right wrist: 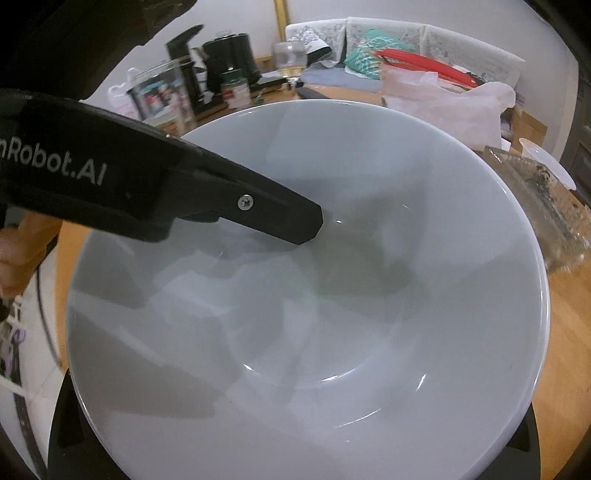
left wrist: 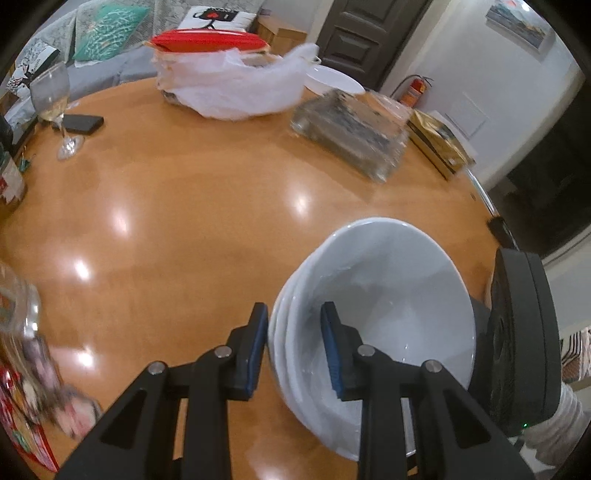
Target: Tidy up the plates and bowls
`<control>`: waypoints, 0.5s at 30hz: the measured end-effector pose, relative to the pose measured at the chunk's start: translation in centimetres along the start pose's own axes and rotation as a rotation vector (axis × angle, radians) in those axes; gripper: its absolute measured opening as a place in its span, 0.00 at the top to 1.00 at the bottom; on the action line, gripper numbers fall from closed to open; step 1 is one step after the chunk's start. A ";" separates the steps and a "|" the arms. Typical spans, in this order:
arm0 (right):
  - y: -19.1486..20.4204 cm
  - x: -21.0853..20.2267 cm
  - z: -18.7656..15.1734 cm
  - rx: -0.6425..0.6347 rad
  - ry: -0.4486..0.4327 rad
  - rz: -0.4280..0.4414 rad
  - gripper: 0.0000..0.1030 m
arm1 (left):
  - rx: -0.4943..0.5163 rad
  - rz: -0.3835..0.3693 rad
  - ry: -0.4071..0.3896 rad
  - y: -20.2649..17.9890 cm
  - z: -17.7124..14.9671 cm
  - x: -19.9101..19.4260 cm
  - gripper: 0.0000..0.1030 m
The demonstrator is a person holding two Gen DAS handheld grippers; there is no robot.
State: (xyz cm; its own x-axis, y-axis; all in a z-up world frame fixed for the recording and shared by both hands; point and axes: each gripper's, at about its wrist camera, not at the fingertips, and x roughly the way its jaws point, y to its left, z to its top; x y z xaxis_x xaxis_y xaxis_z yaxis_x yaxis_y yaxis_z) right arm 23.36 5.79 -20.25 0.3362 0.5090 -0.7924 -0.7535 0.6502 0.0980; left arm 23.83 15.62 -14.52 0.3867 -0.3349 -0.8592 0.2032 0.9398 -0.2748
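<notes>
Left wrist view looks across a glossy round wooden table [left wrist: 192, 192] toward a sofa with cushions [left wrist: 110, 29], a dark door [left wrist: 365, 33] and a red fire extinguisher [left wrist: 415, 88] against the white wall. On the far side of the table lie a white plastic bag [left wrist: 236, 88] with a red lid [left wrist: 210, 40] behind it, one white plate [left wrist: 332, 79], a clear plastic box [left wrist: 351, 133] and a gold box [left wrist: 439, 144]. One wine glass [left wrist: 53, 107] stands at the left beside a dark phone [left wrist: 79, 123].

Near the table's right edge sits a stack of white bowls [left wrist: 376, 295], tilted; three rims can be counted along its left side. The left gripper [left wrist: 295, 343] pinches that side of the stack, one blue pad outside and one inside the top bowl.

In the right wrist view the top bowl fills almost everything, and the right gripper [right wrist: 295, 461] is hidden beneath it apart from dark corners at the bottom, so whether its fingers are spread or pinched cannot be told. The left gripper's arm reaches in from the left, and a hand [right wrist: 22, 254] shows at the edge. Jars at the far left are blurred.
</notes>
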 end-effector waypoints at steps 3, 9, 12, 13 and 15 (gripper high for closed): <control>0.5 -0.5 -0.6 -0.004 0.005 0.004 0.01 | 0.007 0.006 0.003 -1.1 -1.6 -0.5 0.75; 0.1 0.1 -0.2 -0.001 0.000 0.001 0.01 | -0.007 -0.004 0.000 -1.6 -2.3 -0.7 0.74; 0.0 0.5 0.0 -0.012 0.001 0.011 0.01 | -0.014 -0.031 0.003 -1.2 -2.3 -0.7 0.71; 0.1 0.1 -0.5 -0.014 0.000 0.014 0.01 | -0.015 -0.036 0.005 -1.1 -2.2 -0.7 0.71; 0.1 0.3 -0.2 -0.025 0.003 0.019 0.01 | -0.015 -0.045 0.014 -0.8 -2.1 -0.4 0.71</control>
State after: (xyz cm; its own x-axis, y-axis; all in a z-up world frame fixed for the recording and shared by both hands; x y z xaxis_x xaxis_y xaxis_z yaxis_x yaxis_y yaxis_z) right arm 23.32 5.90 -20.62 0.3200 0.5196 -0.7923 -0.7735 0.6262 0.0983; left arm 21.63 15.10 -14.88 0.3647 -0.3757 -0.8520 0.2067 0.9248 -0.3193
